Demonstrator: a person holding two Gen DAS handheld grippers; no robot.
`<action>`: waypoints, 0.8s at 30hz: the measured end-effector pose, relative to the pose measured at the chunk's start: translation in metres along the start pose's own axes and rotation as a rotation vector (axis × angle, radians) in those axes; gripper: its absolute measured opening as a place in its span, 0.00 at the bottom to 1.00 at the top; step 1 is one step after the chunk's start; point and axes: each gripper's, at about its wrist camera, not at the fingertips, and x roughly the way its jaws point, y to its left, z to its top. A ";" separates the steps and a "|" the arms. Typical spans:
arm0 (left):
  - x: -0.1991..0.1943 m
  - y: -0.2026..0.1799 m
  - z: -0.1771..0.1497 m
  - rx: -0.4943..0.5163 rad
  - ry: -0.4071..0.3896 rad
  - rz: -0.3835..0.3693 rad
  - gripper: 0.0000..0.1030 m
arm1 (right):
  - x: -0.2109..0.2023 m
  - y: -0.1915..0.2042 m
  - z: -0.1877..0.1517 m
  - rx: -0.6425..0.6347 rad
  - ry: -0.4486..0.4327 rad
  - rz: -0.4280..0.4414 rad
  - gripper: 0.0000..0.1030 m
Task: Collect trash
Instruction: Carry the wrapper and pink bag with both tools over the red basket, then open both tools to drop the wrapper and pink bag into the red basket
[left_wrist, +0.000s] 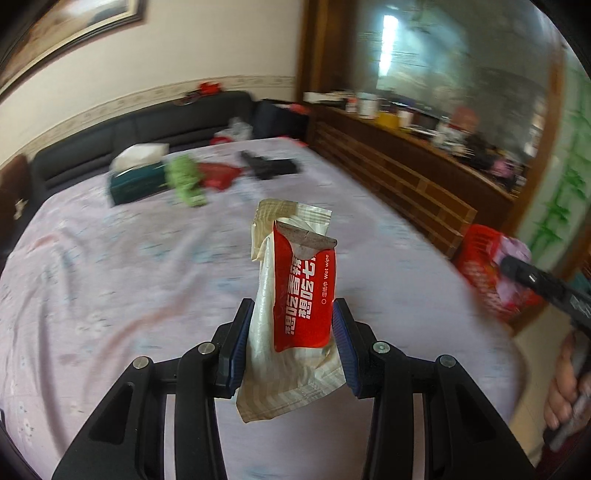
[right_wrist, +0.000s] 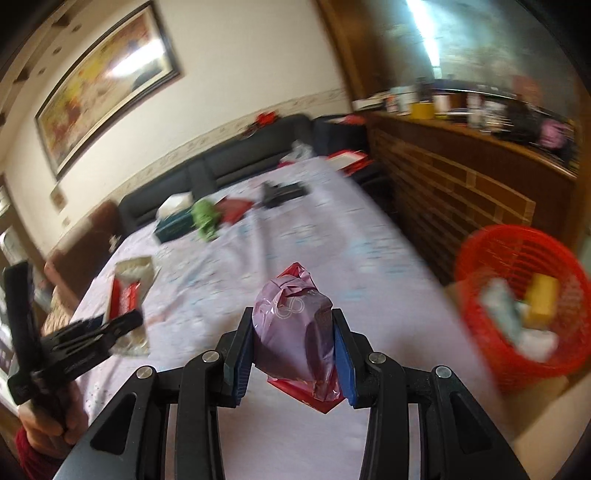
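Observation:
My left gripper (left_wrist: 293, 325) is shut on a red and white wet-wipe wrapper (left_wrist: 301, 295), held upright above the lilac tablecloth (left_wrist: 110, 280). It also shows at the left of the right wrist view (right_wrist: 127, 295). My right gripper (right_wrist: 293, 332) is shut on a crumpled pink and red plastic bag (right_wrist: 291, 328), above the table's near right part. A red mesh basket (right_wrist: 517, 269) with trash in it stands to the right of the table; it also shows in the left wrist view (left_wrist: 480, 258).
At the far end of the table lie a green tissue box (left_wrist: 136, 177), a crumpled green wrapper (left_wrist: 184, 181), a red packet (left_wrist: 219, 173) and a black object (left_wrist: 269, 166). A dark sofa (left_wrist: 147, 125) runs behind. A wooden cabinet (left_wrist: 399, 177) stands on the right.

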 end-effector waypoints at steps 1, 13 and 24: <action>-0.003 -0.018 0.002 0.019 0.000 -0.026 0.39 | -0.014 -0.021 0.003 0.032 -0.024 -0.020 0.41; 0.032 -0.196 0.044 0.122 0.064 -0.330 0.40 | -0.088 -0.158 0.031 0.232 -0.165 -0.167 0.43; 0.117 -0.273 0.053 0.168 0.124 -0.342 0.44 | -0.053 -0.216 0.049 0.287 -0.128 -0.197 0.51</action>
